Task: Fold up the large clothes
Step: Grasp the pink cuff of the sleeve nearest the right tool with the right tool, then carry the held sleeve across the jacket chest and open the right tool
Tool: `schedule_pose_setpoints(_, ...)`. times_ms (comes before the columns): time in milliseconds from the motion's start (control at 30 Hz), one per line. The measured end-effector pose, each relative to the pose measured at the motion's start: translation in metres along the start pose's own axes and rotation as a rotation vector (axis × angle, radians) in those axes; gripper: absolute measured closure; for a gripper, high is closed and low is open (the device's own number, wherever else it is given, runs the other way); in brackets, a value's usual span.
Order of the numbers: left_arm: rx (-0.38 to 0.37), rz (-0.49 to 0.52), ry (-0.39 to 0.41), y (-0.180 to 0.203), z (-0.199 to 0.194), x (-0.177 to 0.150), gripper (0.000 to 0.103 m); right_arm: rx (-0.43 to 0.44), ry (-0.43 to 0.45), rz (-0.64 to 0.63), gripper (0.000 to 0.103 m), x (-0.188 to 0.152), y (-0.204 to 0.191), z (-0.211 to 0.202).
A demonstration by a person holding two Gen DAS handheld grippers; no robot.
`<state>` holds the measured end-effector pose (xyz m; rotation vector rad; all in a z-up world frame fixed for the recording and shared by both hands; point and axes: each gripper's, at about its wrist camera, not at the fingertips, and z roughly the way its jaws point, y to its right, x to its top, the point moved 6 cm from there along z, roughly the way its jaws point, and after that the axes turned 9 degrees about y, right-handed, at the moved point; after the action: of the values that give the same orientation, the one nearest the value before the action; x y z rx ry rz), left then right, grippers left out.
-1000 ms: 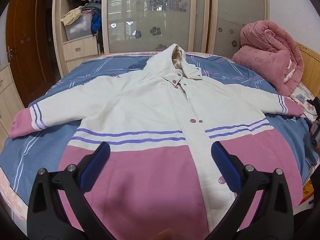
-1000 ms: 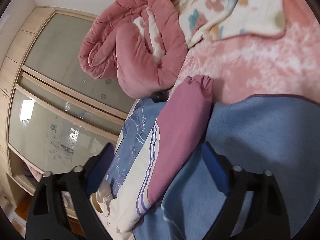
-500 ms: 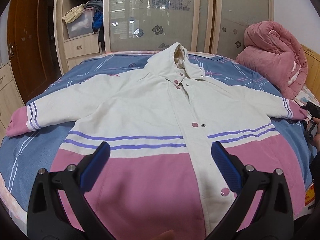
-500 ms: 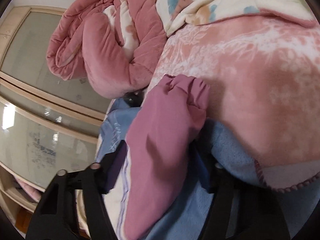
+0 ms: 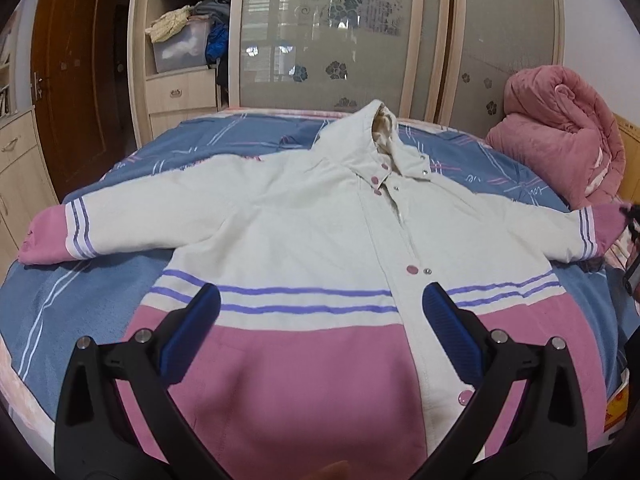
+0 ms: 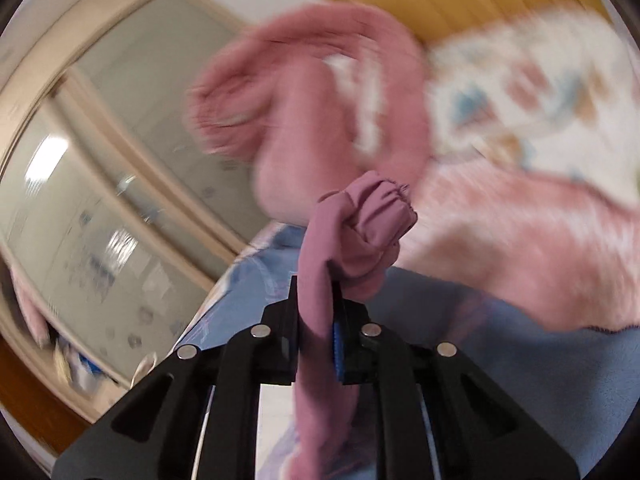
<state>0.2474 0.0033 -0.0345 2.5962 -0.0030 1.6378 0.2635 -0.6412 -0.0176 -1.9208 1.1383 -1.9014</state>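
Right gripper (image 6: 316,316): jaws closing on the pink cuff (image 6: 360,236), which a second earlier lay loose between wide jaws; now pinched and raised.
Meaning: sleeve fold probably under way.
Left gripper (image 5: 320,312): open, empty, above the hem.
Jacket (image 5: 320,220): hooded, cream and pink, spread face up on the bed (image 5: 72,308), sleeves out.
Writing: script on the blue bedsheet, unreadable; no brand seen.
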Motion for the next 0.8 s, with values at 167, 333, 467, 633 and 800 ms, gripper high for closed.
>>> schedule_pose_setpoints(167, -0.003, -0.018, 0.024, -0.004, -0.008, 0.004, 0.002, 0.126, -0.003, -0.307, 0.090, -0.029, -0.112, -0.015)
schedule_pose_setpoints(333, 0.001, -0.031, 0.026, -0.008, -0.011, 0.004, 0.002, 0.268, -0.149, -0.638, 0.090, -0.133, -0.203, -0.028)
schedule_pose_setpoints(467, 0.020, -0.034, 0.037, -0.013, -0.013, 0.007, 0.002, 0.335, -0.293, -0.785, 0.090, -0.219, -0.232, -0.041)
schedule_pose_setpoints(633, 0.025, -0.036, 0.034, -0.015, -0.010, 0.008, 0.002, 0.285, -0.477, -0.844, 0.082, -0.285, -0.219, -0.029)
schedule_pose_setpoints(800, -0.012, -0.076, -0.034, -0.018, 0.003, 0.001, 0.002, 0.313, -0.458, -0.832, 0.024, -0.281, -0.221, -0.049)
